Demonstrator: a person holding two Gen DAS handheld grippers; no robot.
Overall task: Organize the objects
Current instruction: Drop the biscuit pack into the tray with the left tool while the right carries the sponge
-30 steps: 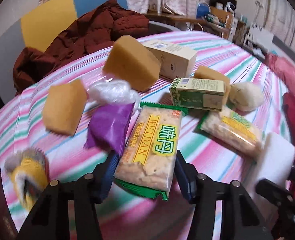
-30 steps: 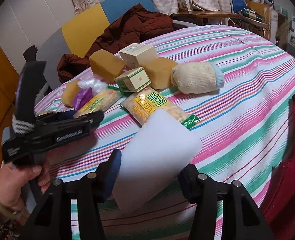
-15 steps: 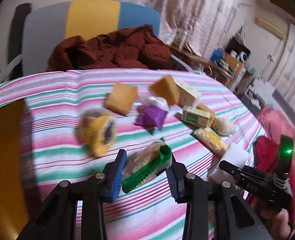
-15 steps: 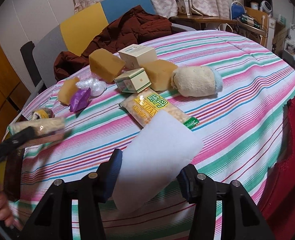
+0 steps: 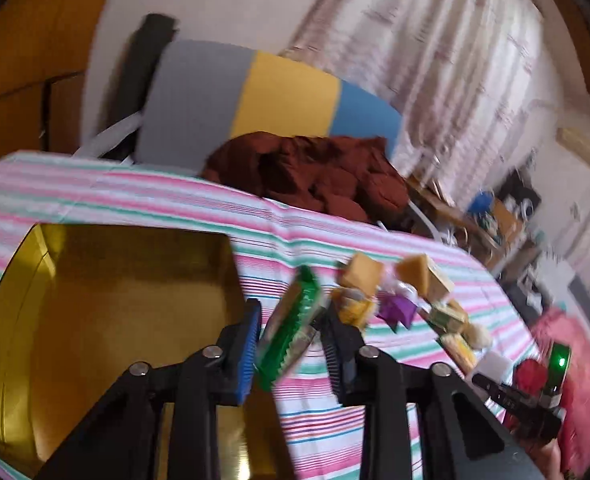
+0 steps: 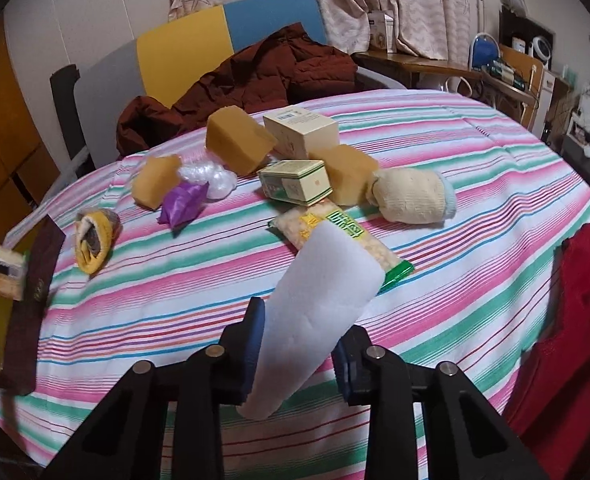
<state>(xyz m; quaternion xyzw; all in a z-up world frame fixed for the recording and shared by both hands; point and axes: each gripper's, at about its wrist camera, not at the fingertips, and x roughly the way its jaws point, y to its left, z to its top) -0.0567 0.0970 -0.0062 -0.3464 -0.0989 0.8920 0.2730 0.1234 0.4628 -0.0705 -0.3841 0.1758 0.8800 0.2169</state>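
Left wrist: gripper (image 5: 291, 344) clamped on cracker pack (image 5: 289, 332); right gripper (image 6: 299, 344) on foam (image 6: 315, 312).

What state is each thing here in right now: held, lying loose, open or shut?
Left gripper: shut on the cracker packet, lifted beside the gold tray.
Right gripper: shut on the white foam block.
Gold tray: nothing visible in it.
Second cracker packet: lying flat, sealed.
Green box: closed, on its side.
Cream box: closed.
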